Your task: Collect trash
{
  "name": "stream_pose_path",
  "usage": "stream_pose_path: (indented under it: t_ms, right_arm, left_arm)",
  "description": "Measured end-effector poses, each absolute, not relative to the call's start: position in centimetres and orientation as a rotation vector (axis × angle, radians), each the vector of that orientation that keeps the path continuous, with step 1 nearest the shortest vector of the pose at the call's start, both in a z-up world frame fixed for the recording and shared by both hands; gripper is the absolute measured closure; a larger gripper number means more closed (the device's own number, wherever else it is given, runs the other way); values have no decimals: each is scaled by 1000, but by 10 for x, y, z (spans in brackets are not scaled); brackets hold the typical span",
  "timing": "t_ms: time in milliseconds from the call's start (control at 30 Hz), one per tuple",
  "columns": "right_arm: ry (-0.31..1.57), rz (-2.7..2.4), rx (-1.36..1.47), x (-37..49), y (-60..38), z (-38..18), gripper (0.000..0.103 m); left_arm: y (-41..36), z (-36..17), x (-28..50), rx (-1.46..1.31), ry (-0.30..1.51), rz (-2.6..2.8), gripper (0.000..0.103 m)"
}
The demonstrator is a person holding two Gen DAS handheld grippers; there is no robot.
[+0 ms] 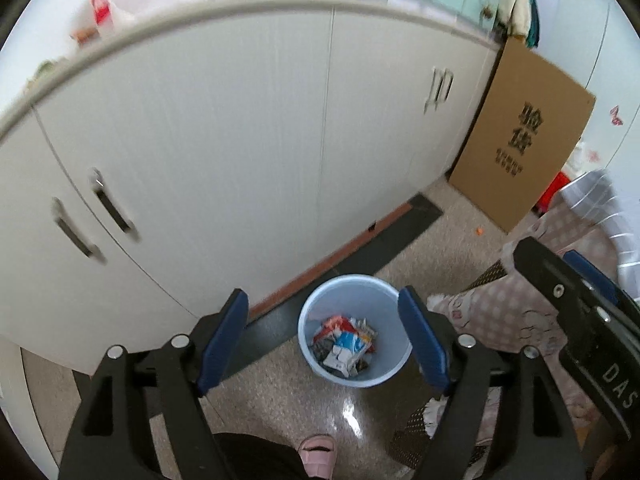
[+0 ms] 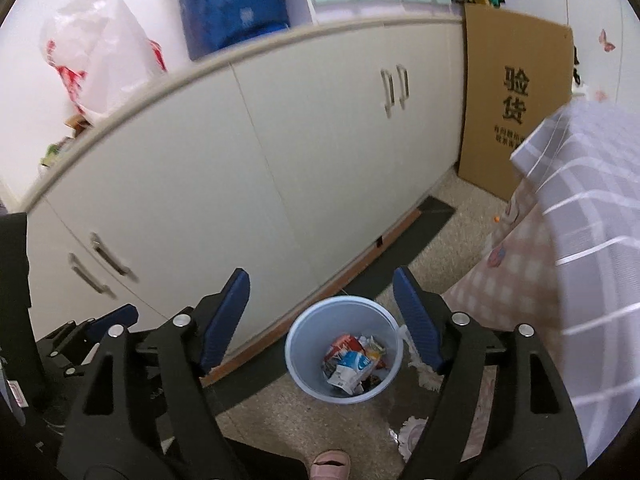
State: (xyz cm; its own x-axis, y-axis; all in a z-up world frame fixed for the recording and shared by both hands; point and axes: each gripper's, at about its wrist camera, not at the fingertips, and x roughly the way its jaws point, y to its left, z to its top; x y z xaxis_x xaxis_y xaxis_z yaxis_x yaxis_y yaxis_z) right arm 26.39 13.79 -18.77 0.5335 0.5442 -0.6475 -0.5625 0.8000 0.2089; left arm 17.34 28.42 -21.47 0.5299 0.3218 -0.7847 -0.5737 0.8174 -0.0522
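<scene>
A light blue trash bin (image 1: 354,376) stands on the speckled floor by the white cabinet; it also shows in the right wrist view (image 2: 304,372). Crumpled wrappers and paper (image 1: 344,346) lie inside it, also seen in the right wrist view (image 2: 354,362). My left gripper (image 1: 322,300) is open and empty, held above the bin. My right gripper (image 2: 322,282) is open and empty, also above the bin. The right gripper's body shows at the right of the left wrist view (image 1: 568,296). The left gripper's body shows at the left of the right wrist view (image 2: 92,332).
A long white cabinet (image 1: 240,140) with handles runs behind the bin. A cardboard sheet (image 1: 520,140) leans at its right end. A checked cloth (image 2: 580,240) hangs over furniture on the right. Plastic bags (image 2: 96,60) and a blue bag (image 2: 232,12) sit on the cabinet top. A pink slipper (image 1: 318,456) is below.
</scene>
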Motion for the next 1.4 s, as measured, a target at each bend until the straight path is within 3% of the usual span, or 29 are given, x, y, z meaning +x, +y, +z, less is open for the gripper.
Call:
stream_pose_path:
  t_ms: [167,567,1033,1400]
  right_arm:
    - [652,639,-33,231,112,-137,19]
    - [440,423,33,138,-25,-46,12]
    - [307,255,118,38,-129,3,7]
    - [195,188,99,-18,-153,16,7]
  left_arm:
    - [256,-157,148,-241,746,517,25]
    - [133,-58,90,-70,520,290,20]
    - [33,-4,18,30,355,115,13]
    - [15,17,-20,16,255,91,11]
